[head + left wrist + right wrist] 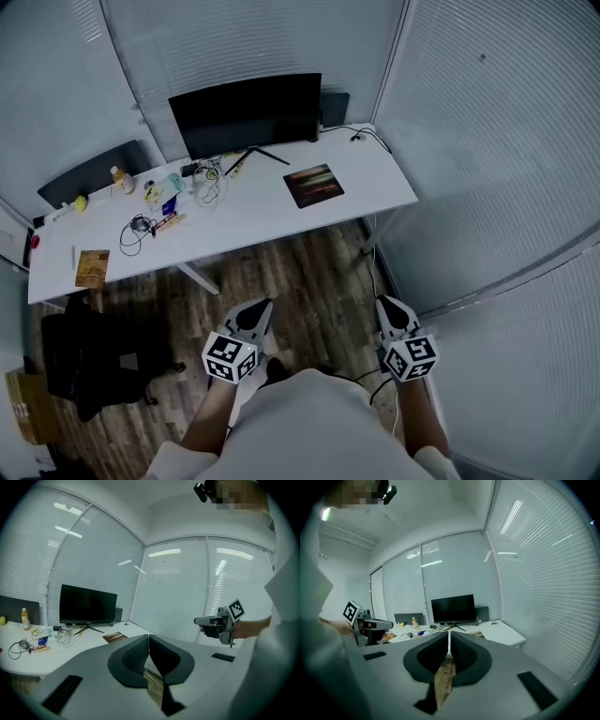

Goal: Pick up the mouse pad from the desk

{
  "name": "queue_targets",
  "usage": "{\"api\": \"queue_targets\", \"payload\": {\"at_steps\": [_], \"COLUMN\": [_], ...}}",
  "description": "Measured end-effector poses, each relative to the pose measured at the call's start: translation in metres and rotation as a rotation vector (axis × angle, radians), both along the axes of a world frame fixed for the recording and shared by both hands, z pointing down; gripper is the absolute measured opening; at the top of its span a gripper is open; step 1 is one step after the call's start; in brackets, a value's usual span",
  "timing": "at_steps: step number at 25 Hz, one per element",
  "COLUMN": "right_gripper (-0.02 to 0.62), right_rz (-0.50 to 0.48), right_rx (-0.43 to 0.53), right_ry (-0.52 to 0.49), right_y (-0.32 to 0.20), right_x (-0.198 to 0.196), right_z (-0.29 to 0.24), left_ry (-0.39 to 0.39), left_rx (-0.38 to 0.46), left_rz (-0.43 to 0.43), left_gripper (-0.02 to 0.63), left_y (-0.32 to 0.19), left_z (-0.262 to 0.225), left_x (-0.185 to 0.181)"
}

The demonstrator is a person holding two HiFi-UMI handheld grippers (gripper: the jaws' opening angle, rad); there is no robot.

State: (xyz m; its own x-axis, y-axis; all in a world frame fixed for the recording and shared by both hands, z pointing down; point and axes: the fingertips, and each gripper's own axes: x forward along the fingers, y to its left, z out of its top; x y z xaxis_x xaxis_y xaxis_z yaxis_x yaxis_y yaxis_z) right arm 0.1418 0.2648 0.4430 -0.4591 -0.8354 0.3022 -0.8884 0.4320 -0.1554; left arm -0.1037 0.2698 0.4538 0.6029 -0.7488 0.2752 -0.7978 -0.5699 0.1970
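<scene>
The mouse pad (314,185) is located flat on the right part of the white desk (253,225), just in front of the monitor (246,112). The left gripper (255,314) and the right gripper (392,314) are held over the wooden floor (309,272), well apart from the mouse pad. The 2 jaws of each gripper are closed together, and nothing is held between them.
</scene>
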Motion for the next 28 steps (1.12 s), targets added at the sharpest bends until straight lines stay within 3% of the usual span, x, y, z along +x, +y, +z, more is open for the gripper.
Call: {"api": "queue_targets", "payload": {"at_steps": [16, 28], "right_gripper": [0.040, 0.040], "right_rz": [0.049, 0.081], "right_rx": [-0.016, -0.033], "right_ry": [0.029, 0.043], "right_y": [0.007, 0.006], "right_x": [-0.061, -0.076], "right_z": [0.010, 0.016], "left_ry": [-0.014, 0.000], "left_rx": [-0.011, -0.021], "left_rz": [0.092, 0.113], "left_gripper": [0.018, 0.018], "left_y": [-0.001, -0.009], "left_z": [0.014, 0.019], "left_x": [-0.054, -0.073]}}
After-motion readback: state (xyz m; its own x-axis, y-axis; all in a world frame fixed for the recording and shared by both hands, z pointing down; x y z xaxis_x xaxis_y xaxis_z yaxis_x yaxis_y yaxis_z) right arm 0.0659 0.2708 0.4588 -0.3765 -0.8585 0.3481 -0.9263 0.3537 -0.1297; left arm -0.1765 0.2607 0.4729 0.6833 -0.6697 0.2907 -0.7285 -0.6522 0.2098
